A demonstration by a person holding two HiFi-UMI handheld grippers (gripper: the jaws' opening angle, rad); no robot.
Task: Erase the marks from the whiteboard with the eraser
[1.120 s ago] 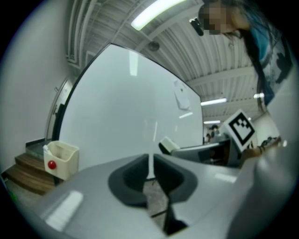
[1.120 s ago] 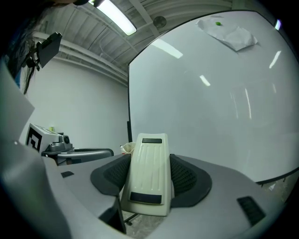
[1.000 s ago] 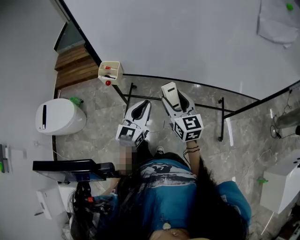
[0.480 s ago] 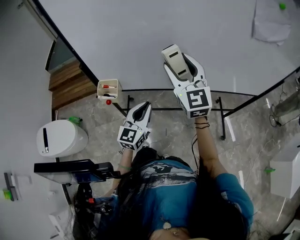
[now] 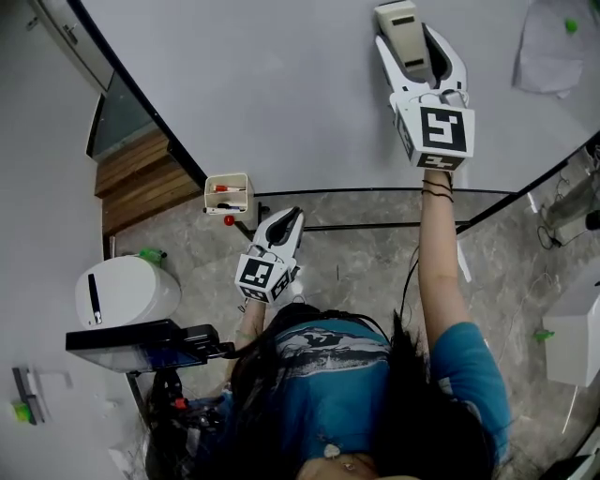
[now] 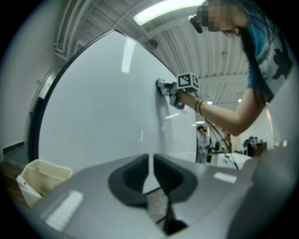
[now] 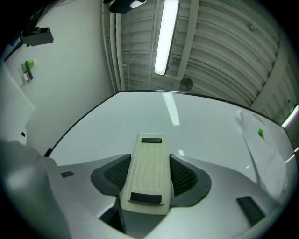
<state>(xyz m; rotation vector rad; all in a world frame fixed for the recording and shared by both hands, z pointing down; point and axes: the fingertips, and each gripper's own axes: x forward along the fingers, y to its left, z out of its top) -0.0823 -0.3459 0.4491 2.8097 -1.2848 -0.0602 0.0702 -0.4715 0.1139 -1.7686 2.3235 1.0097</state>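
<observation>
When checking the head view, find the right gripper (image 5: 422, 37) at the top, right of centre, high on an outstretched arm (image 5: 441, 253) in front of the whiteboard (image 5: 281, 84). Read its jaws as clamped on the eraser (image 5: 403, 37): beige block, lengthwise between the jaws, tip protruding past them toward the upper frame edge. Confirm in the right gripper view: same eraser at lower centre, gripped on both long sides by the pads (image 7: 184, 175), dark strip at each end of its back. Cannot tell from any view whether touching the whiteboard face.

Find the left gripper (image 5: 281, 225) near frame centre, low, below the whiteboard's bottom edge and well apart from the right one. Read its jaws in the left gripper view as nearly together, only a thin slit between them, holding nothing.

Note a small tray (image 5: 228, 194) with markers (image 5: 223, 188) just left of the left gripper, at the whiteboard's lower edge. Note a paper sheet (image 5: 553, 52) with a green dot (image 5: 572, 26) at the upper right corner, on the whiteboard, right of the eraser.
</observation>
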